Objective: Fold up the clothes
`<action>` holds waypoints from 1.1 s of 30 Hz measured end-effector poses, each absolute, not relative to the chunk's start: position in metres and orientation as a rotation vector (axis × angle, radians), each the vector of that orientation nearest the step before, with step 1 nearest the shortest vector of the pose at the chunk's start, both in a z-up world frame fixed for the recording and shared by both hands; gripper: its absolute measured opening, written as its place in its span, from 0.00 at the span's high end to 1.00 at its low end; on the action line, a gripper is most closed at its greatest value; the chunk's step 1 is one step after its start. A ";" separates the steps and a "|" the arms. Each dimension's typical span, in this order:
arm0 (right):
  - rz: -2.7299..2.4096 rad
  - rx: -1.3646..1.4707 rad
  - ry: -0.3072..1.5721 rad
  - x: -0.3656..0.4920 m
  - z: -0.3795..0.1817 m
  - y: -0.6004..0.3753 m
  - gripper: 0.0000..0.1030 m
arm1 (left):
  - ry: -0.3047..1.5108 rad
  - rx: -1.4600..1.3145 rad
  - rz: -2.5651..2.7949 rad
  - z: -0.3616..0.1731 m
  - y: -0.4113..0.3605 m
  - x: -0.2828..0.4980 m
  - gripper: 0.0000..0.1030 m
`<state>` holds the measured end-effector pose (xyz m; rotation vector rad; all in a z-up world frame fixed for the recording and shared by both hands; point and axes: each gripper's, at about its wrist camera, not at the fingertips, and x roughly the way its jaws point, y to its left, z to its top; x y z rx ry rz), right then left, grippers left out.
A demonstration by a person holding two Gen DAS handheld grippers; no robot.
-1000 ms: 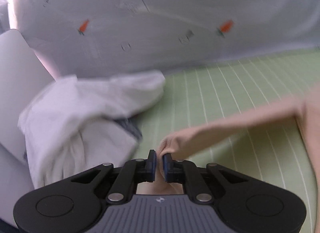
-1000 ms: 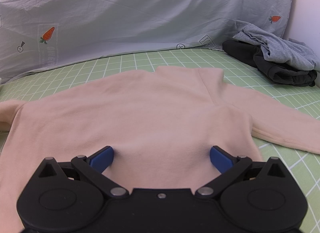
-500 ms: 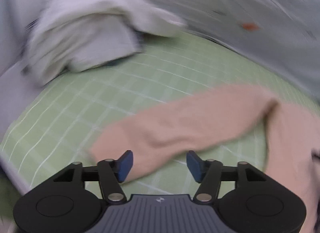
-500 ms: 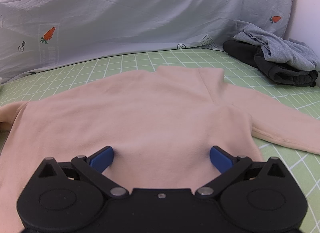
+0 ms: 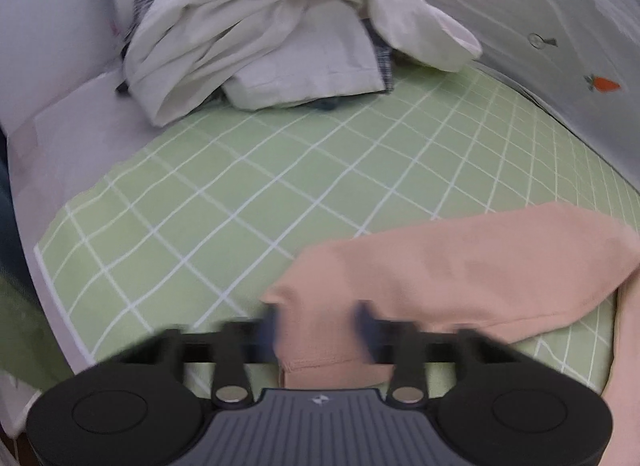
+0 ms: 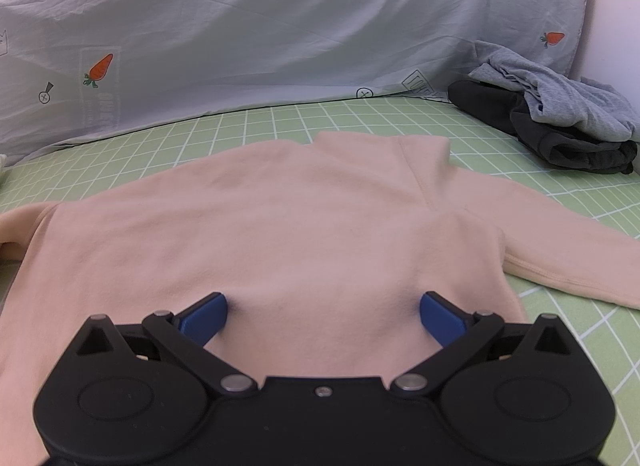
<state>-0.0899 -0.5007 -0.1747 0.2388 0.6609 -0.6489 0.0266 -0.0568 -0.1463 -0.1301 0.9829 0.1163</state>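
Green gridded sheet (image 6: 280,121) bears soft, flat peach sweater (image 6: 280,225).

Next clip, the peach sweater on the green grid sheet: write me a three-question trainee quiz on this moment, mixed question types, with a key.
1. True or false: the right gripper is clamped shut on the peach sweater.
2. Multiple choice: the sleeve cuff lies (a) between the left gripper's fingers, (b) under the white clothes pile, (c) on the dark and grey clothes pile.
3. Fill in: the bed sheet is green with white ____ lines.

Key: 1 false, its jaws are spread wide over the sweater's body. 2 a; the left gripper is blurred but its fingers stand apart either side of the cuff. 3 grid.
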 end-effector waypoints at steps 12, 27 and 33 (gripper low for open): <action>-0.641 0.235 0.662 -0.091 -0.175 -0.502 0.00 | 0.922 0.025 0.286 -0.138 -0.026 0.036 0.92; -0.542 0.228 0.735 -0.094 -0.168 -0.512 0.00 | 0.912 -0.086 0.293 -0.116 -0.041 0.018 0.31; -0.495 0.238 0.767 -0.129 -0.147 -0.526 0.00 | 0.923 -0.079 0.160 -0.101 -0.085 0.018 0.26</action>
